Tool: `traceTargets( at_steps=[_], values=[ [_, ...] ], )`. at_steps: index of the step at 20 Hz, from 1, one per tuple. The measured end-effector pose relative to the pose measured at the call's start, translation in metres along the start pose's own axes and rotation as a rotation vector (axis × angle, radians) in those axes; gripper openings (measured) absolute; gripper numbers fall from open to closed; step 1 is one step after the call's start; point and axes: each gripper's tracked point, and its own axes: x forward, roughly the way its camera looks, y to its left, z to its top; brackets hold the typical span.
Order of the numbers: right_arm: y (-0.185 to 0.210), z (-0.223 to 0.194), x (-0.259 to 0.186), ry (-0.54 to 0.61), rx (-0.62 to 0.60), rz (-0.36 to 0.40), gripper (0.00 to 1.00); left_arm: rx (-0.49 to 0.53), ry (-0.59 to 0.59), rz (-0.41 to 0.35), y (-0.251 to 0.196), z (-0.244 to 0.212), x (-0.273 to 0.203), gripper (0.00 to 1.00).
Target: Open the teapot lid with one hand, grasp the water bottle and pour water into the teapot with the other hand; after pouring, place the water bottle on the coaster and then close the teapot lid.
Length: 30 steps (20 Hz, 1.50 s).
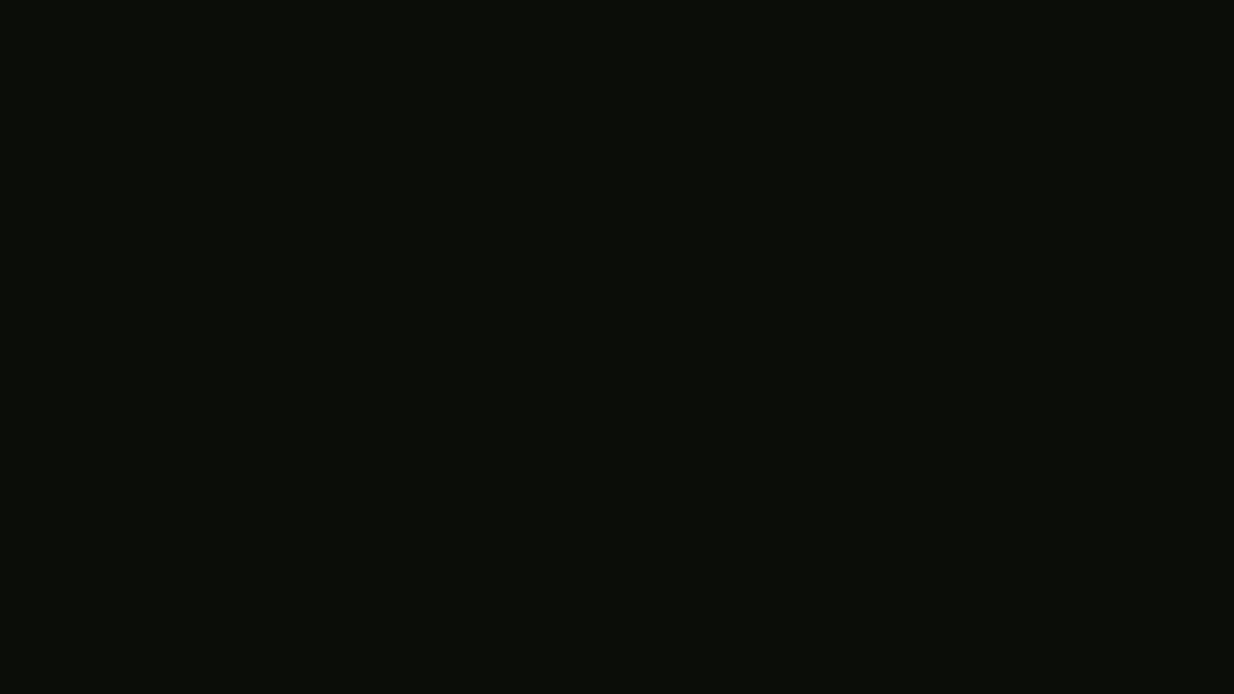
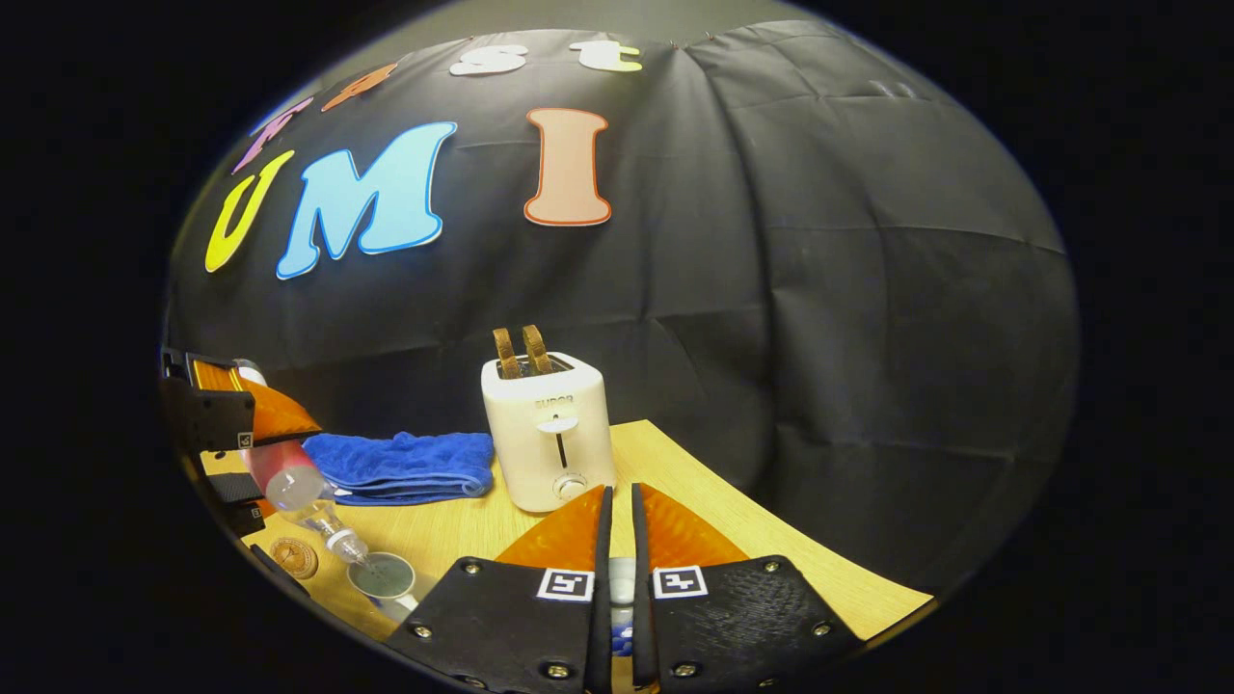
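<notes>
Left gripper view: wholly dark, an even near-black with no detail.
Right gripper view: moderately lit, colours clear.
Light source: seems to come from above and in front; the lamp itself cannot be seen.
Bright spots: the white toaster [image 2: 549,434] and the wooden table [image 2: 733,520] catch the most light.
Dark areas: the cloth wall [image 2: 819,289] swallows light, its folds showing as faint grey creases.
Glare: small highlights on the tilted water bottle [image 2: 299,501].
Distortion: strong fisheye bending, table edge curved, rim darkened.
Focus: centre sharp; lower left rim soft.
</notes>
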Motion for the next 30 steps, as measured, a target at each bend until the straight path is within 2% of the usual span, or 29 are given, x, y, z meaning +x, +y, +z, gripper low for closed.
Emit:
traceTargets(
  at_steps=[11,17,23,28,30],
  values=[
    [0.000,0.004,-0.001,-0.007,0.022,0.015,0.08,0.105,0.027,0.014,0.014,-0.005,-0.003,0.86],
    [-0.002,0.003,-0.001,-0.007,0.016,0.002,0.08,0.074,0.015,0.031,0.017,-0.003,-0.008,0.86],
    [-0.014,0.003,-0.001,-0.009,0.042,-0.034,0.08,-0.083,-0.011,0.022,0.000,-0.014,-0.009,0.87],
    [-0.010,-0.001,0.002,-0.002,0.023,-0.038,0.08,-0.381,-0.033,-0.049,-0.039,-0.028,-0.012,0.87],
    [-0.009,-0.001,0.002,-0.001,0.017,-0.040,0.08,-0.505,-0.043,-0.049,-0.049,-0.031,-0.011,0.87]
  ],
)
